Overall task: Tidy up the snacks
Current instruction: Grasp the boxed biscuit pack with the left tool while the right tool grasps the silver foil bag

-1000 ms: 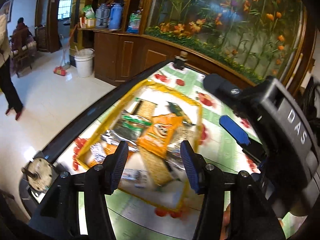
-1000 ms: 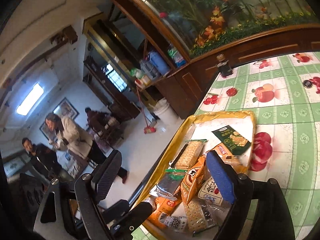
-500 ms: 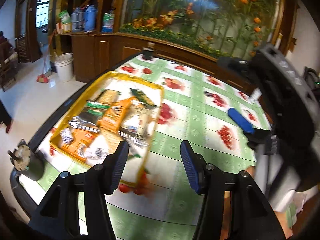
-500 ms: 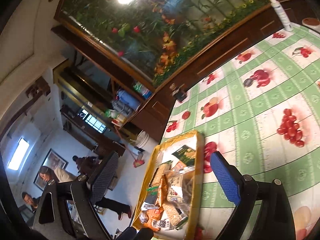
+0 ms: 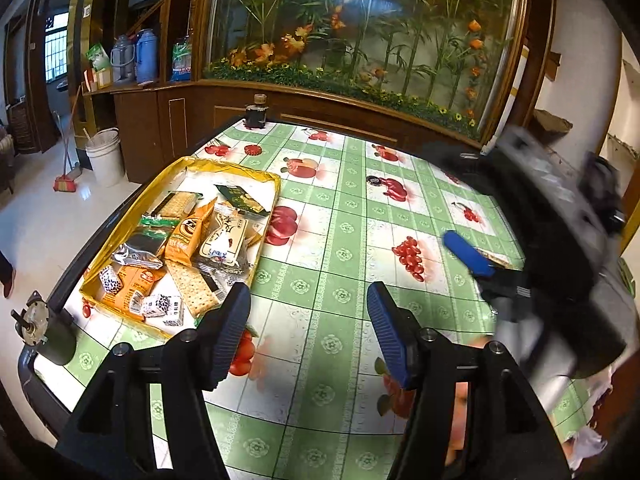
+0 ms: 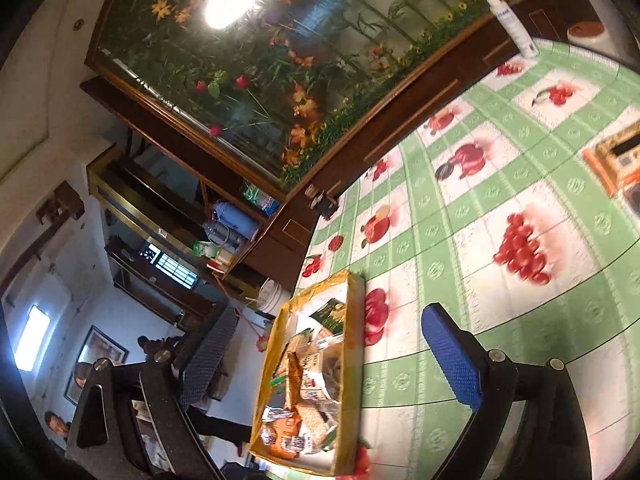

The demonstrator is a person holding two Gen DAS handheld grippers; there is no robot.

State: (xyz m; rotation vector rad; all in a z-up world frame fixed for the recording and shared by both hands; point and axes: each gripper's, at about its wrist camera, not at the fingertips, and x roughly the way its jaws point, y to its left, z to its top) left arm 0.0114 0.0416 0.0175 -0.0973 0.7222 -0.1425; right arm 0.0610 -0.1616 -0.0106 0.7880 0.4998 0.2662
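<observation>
Snacks (image 5: pixel 188 248) lie heaped in a shallow yellow tray (image 5: pixel 132 216) at the left edge of the table (image 5: pixel 344 256), seen from the left wrist: cracker packs, orange sachets and small wrapped sweets piled loosely, which suggests the sorting is yet to be done. The left gripper (image 5: pixel 308 336) hovers over bare cloth near the table's front edge, just right of the tray's near corner; its jaws have just been opening and stand spread with nothing between them. The right gripper (image 5: pixel 520 280), blurred, crosses the table's right edge, one blue pad showing. A dark bottle (image 5: pixel 256 112) stands at the far edge, a small capped jar (image 5: pixel 44 336) at the near left corner. The cloth is green check with printed fruit. Behind it a wood-framed panel of artificial flowers (image 5: pixel 360 28) tops a low cabinet; a white bucket (image 5: pixel 104 156) and a broom sit on the pale tiled floor.

From the right wrist, tilted, the tray (image 6: pixel 352 380) with its snacks (image 6: pixel 308 384) hugs the same table edge. The right gripper (image 6: pixel 332 356) has just been opening and is spread to its widest, empty, apparently ready for a pick. An orange packet (image 6: pixel 616 160) lies apart at the picture's right edge, a white spray bottle (image 6: pixel 512 20) by the far edge. People (image 6: pixel 80 376) sit in the room beyond.
</observation>
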